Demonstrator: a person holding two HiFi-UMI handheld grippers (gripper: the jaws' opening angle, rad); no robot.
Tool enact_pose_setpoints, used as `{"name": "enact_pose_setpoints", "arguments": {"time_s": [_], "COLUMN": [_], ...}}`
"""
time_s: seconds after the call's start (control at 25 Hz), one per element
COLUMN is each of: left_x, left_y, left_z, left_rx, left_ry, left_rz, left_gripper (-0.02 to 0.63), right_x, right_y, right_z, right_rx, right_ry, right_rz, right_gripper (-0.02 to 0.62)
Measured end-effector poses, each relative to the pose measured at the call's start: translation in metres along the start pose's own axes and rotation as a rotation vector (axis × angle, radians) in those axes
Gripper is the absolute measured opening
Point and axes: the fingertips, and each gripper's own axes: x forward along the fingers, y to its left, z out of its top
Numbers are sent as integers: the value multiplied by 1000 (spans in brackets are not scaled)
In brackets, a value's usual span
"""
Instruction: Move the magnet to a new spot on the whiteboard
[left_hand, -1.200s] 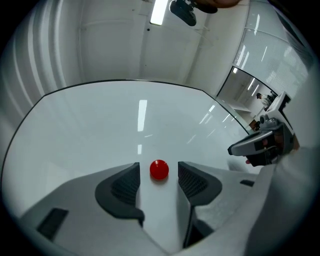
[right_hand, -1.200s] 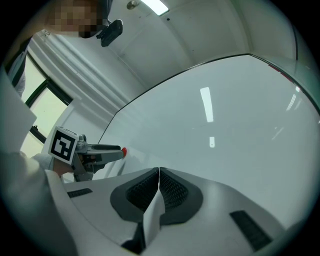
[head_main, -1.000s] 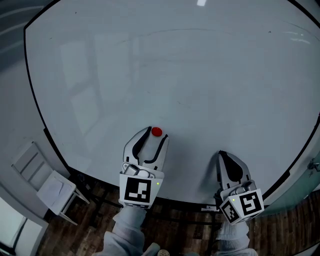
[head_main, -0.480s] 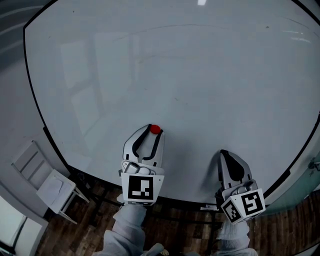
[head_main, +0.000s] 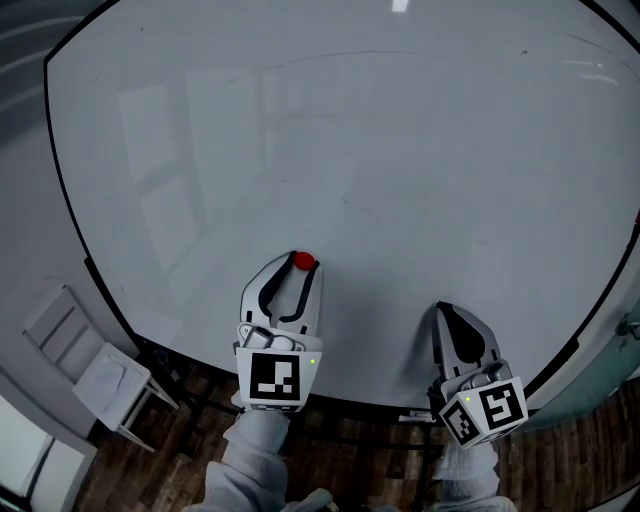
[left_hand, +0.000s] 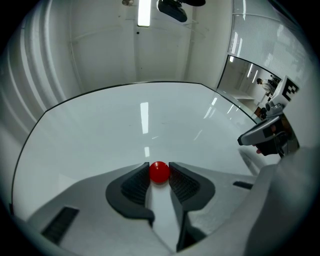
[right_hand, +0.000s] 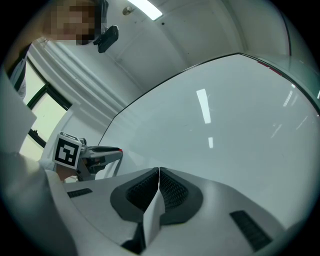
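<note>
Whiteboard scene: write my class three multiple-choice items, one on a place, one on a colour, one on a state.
1. Where is the magnet? A between the left tongs; B between the right tongs; C on the chair.
2. Magnet's colour? A blue; B red; C green.
3. The right tongs are: A wide open; B shut, empty; C gripping the magnet.
Key: 1 A, the left tongs, jaws just closing, pinch it on the whiteboard; 2 B, plainly red; 3 B, pads meet with nothing between.

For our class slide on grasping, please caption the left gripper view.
Left gripper, jaws having just closed, pinches the red magnet on the whiteboard.
</note>
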Motion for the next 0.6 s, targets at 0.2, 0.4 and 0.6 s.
{"name": "enact_pose_setpoints", "arguments": {"time_s": [0.2,0.4,0.6], "left_x": [-3,-18,-27], "left_y": [1,2,6], "left_z": [-4,7,3], "left_rx": [-32,-18,-31], "left_ry": [17,-10,6], "left_rz": [-19,-30,-45], "left_gripper": [121,121,123], "right_x": [-2,-10,-14], "right_y": [0,0,7], "right_z": [-2,-7,-12], "right_rx": [1,5,12], "right_ry": [9,24,38], "right_rz": [-2,-19,-32], "right_gripper": [28,28,28]}}
